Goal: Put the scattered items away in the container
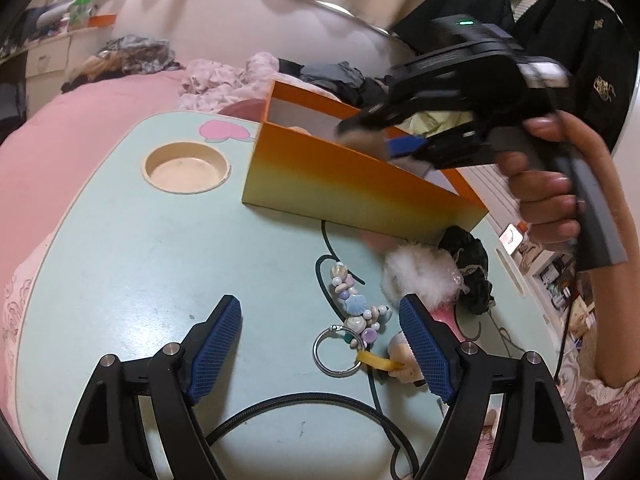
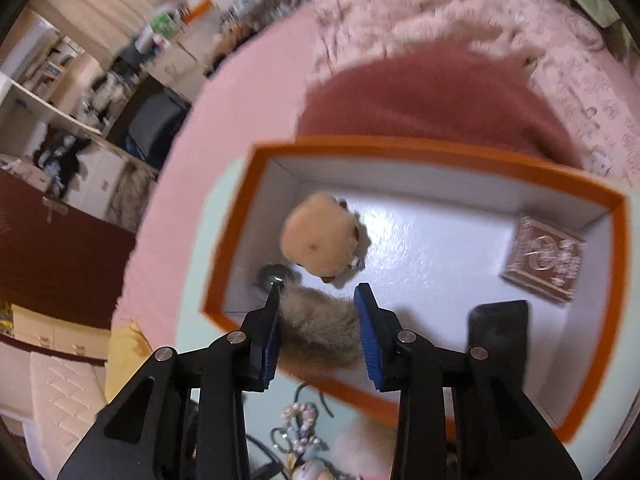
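Note:
My right gripper is shut on a grey-brown fur pompom, held over the near wall of the orange box. In the left wrist view that gripper hangs blurred above the box, gripped by a hand. Inside the box lie a tan plush, a brown card pack, a flat black item and a small metal piece. My left gripper stands open low over the table. A shell-bead keychain lies just inside its right finger. A white fluffy pompom and a black scrunchie lie beyond.
The mint-green lap table has a round cup recess at its far left. A black cable curves across its near edge. A small doll with a yellow strap sits by my left gripper's right finger. Pink bedding surrounds the table.

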`<state>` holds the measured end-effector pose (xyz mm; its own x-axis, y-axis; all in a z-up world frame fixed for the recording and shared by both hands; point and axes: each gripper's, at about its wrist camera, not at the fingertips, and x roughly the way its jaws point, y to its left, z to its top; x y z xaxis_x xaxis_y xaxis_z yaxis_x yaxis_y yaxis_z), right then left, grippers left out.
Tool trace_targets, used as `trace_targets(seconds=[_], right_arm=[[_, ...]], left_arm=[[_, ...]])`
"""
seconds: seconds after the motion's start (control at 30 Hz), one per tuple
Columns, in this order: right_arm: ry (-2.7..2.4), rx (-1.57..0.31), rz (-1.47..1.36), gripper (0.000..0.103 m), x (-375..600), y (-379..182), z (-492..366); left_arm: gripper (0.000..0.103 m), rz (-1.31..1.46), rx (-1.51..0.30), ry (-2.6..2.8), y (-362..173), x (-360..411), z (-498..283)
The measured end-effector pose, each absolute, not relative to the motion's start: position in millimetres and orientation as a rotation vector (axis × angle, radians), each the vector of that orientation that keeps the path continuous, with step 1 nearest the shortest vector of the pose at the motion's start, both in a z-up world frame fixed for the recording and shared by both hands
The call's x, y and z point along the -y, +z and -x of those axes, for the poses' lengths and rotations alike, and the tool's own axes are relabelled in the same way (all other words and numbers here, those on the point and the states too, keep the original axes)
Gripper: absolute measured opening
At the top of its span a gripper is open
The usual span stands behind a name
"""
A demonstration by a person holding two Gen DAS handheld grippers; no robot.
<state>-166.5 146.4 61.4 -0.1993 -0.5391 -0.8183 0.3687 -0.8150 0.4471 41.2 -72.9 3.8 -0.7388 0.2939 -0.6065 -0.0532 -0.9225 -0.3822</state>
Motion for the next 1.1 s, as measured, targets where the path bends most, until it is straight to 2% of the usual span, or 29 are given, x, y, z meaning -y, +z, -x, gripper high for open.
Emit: trace_targets(seconds=[0.23, 0.33, 0.53, 0.67, 0.83, 0.97, 1.1], right_arm=[[-2.13, 0.249, -1.264, 0.036, -183.8, 96.6, 110.3], [-2.091, 0.352, -1.247, 0.036, -206.2, 80.1, 81.5], [-2.062, 0.365, -1.308, 0.036, -220.5, 29.1, 49.7], [-2.133, 0.293, -1.309, 0.036, -220.0, 13.1, 47.3], [-2.199, 0.231, -1.236, 0.039, -213.1, 1.6, 43.2], [-2.229, 0.208, -1.205, 0.04, -214.7, 3.7, 41.5], [-2.274, 0.261, -1.052, 0.04, -228.3, 23.4, 24.7]], left_arm=[[0.081, 1.034, 0.542, 2.715, 5.2, 78.8, -38.8], [0.081, 1.033, 0.556, 2.719, 7.4, 83.3, -36.3], [0.081, 1.056, 0.559, 2.699, 26.3, 85.4, -22.6], [0.081, 1.037, 0.443, 2.683, 61.6, 76.0, -1.9], [0.081, 1.163, 0.284, 2.69, 94.1, 55.4, 48.5], [0.081, 1.34, 0.219, 2.676, 91.4, 46.8, 99.3], [0.081, 1.46, 0.15, 2.681, 79.4, 40.3, 132.8]])
